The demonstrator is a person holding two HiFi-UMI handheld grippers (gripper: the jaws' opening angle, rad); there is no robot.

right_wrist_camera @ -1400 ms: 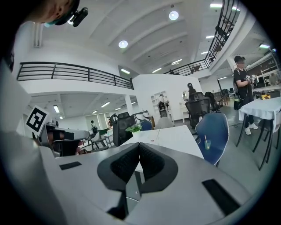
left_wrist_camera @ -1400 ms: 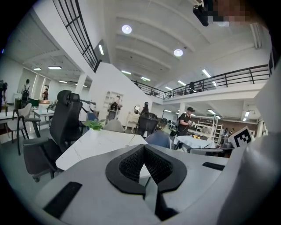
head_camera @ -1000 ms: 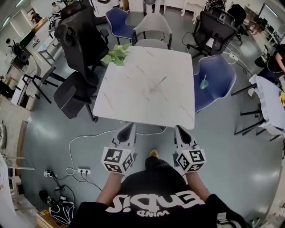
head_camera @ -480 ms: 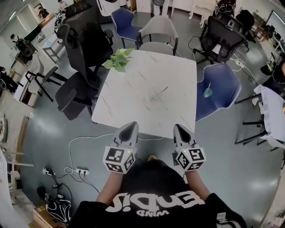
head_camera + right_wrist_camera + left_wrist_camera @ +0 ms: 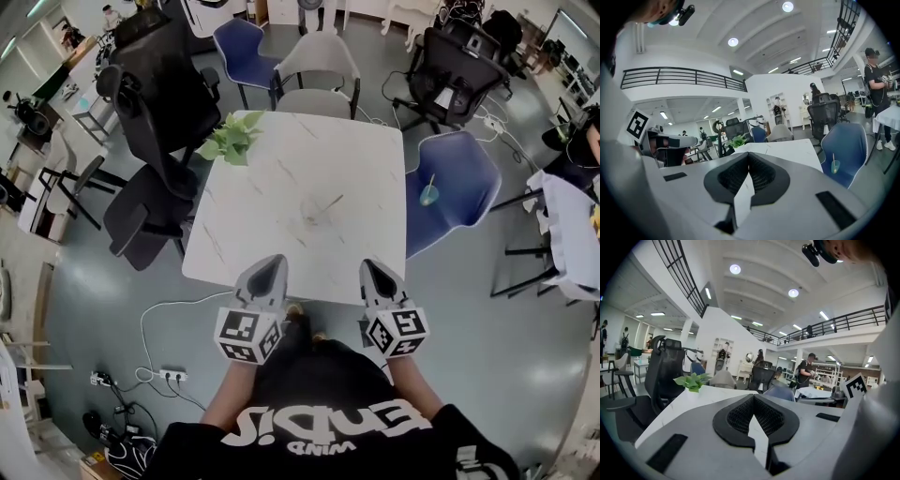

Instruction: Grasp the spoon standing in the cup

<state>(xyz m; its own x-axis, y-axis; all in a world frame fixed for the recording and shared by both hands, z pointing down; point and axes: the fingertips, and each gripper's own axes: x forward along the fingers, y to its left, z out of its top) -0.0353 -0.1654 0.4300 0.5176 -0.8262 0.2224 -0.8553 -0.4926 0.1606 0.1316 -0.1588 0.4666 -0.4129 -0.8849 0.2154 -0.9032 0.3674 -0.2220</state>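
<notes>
Hovering at near edge of table [image 5: 309, 141]: left gripper [image 5: 270, 267], right gripper [image 5: 373, 270], jaws closed, empty.

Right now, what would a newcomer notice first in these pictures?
The white marble table fills the middle of the head view, with a green plant at its far left corner. The left claw and right claw are shut and empty at its near edge. A teal cup holding a thin stick stands on the blue chair at right.

Open office: swivel chairs [image 5: 157, 80], mezzanine [image 5: 843, 336]
</notes>
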